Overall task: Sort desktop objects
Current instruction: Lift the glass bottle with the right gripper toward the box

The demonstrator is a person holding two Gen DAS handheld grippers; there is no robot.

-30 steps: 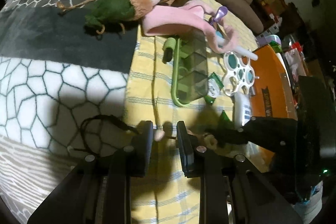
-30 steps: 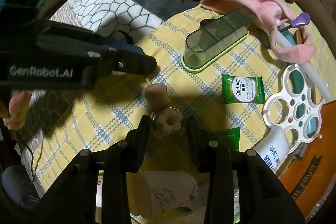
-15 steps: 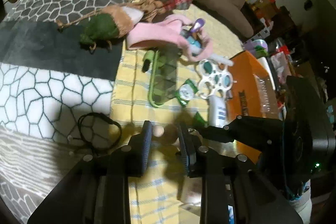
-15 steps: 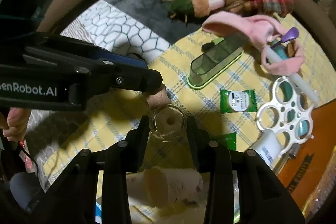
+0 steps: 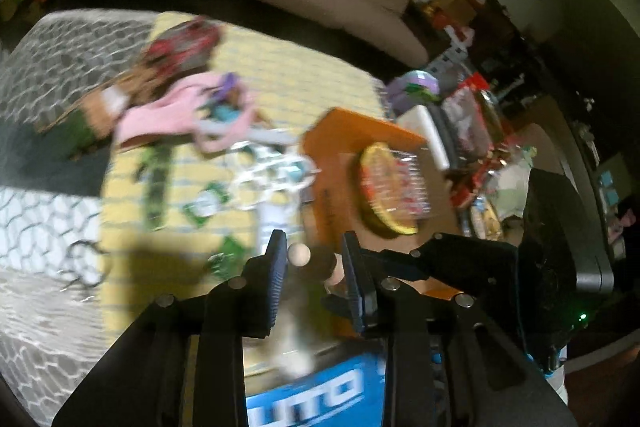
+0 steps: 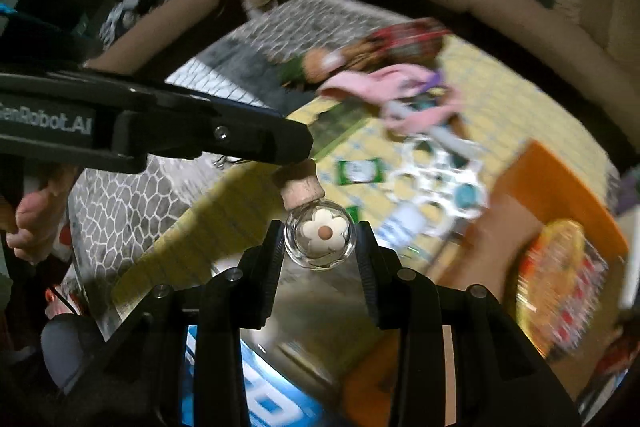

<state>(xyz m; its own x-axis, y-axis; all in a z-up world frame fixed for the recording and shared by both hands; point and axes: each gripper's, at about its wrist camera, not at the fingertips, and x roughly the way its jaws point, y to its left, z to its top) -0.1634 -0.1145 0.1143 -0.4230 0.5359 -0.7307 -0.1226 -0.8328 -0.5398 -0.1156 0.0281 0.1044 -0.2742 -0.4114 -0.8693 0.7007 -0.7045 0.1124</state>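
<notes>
Glass, round and clear, the flower bottle (image 6: 320, 241) sits clamped between the right gripper (image 6: 320, 247) fingers above the yellow-checked tabletop (image 6: 224, 211); left gripper (image 5: 316, 263) fingers are opening around its cork stopper (image 6: 298, 183).

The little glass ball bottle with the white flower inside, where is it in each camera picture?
Right wrist view: the glass bottle sits low in the middle, gripped between the right claw fingers, cork stopper on top.
Left wrist view: only its cork end shows, blurred, low in the middle between the left claw fingers, whose jaws are opening.
Shared landmark: the orange box, right of the bottle in both.
</notes>
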